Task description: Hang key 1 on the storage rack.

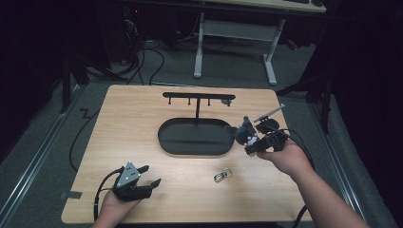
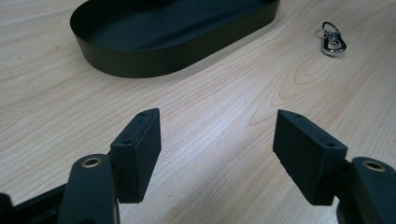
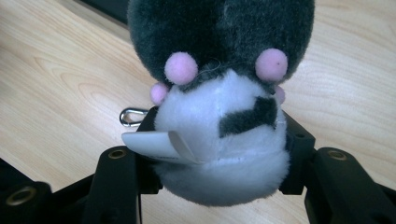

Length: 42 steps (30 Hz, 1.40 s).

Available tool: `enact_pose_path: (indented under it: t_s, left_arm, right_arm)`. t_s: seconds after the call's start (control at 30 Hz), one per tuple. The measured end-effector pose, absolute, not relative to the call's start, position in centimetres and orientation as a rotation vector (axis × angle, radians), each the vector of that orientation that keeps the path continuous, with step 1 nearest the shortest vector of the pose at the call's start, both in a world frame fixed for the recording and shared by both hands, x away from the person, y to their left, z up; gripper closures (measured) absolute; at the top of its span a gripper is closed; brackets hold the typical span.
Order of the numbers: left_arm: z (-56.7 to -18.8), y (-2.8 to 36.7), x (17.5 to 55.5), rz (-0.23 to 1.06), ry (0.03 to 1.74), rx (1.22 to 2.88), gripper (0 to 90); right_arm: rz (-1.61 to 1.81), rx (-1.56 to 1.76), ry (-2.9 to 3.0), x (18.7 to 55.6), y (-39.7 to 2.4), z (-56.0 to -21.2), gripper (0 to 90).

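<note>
**Grey-and-white plush pinched in the right claw beside the hanger stand**

Pale wood counter (image 1: 142, 118) carries everything here. Nearest, by the near left corner, the left claw (image 1: 151, 176) rests low with its jaws spread and nothing between them, aimed toward the middle of the counter. Just past the near edge's midpoint lies a small metal clip (image 1: 222, 175), loose on the bare wood, right of the left claw and nearer to it than to the tray.

Farther in, toward the right edge, the right claw (image 1: 248, 141) pinches a plush toy (image 1: 245, 131) across its white belly; in the right gripper view the dark head with pink dots points away from the jaws, so its long axis runs on from the claw. The toy hangs just beside the right end of the black oval tray (image 1: 166, 142), apparently off the wood.

From the tray rises a black stand (image 1: 198, 97) whose hook bar runs left to right, above and left of the toy. Probably the next move lifts the toy that way; open room lies around the tray.
</note>
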State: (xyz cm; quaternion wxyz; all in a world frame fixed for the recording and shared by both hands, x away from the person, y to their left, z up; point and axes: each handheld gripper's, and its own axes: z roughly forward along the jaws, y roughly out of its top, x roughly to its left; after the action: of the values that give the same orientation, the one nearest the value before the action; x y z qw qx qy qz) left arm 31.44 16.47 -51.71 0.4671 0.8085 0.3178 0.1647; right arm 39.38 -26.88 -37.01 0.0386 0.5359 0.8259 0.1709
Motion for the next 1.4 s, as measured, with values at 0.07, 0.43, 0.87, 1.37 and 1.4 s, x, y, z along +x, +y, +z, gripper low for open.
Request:
enact_pose_path:
  t_s: [0.07,0.43,0.87,1.37,1.4]
  left_arm:
    - [-51.7,16.5,31.4,0.402,0.778,1.986,33.1]
    - [-51.6,16.5,31.4,0.399,0.77,1.984,33.1]
    - [-51.6,16.5,31.4,0.396,0.762,1.987,33.1]
    - [-51.6,16.6,31.4,0.397,0.759,1.991,33.2]
    - [-51.6,16.6,31.4,0.396,0.759,1.991,33.2]
  right_arm:
    - [0.536,1.637,2.53,39.7,-26.7,-36.7,47.5]
    - [0.543,1.611,2.531,40.7,-25.7,-35.4,47.5]
    - [0.565,1.601,2.515,41.7,-25.1,-33.7,47.5]
    - [0.61,1.599,2.474,42.7,-25.0,-32.3,47.5]
    - [0.61,1.599,2.472,42.7,-25.0,-32.4,47.5]
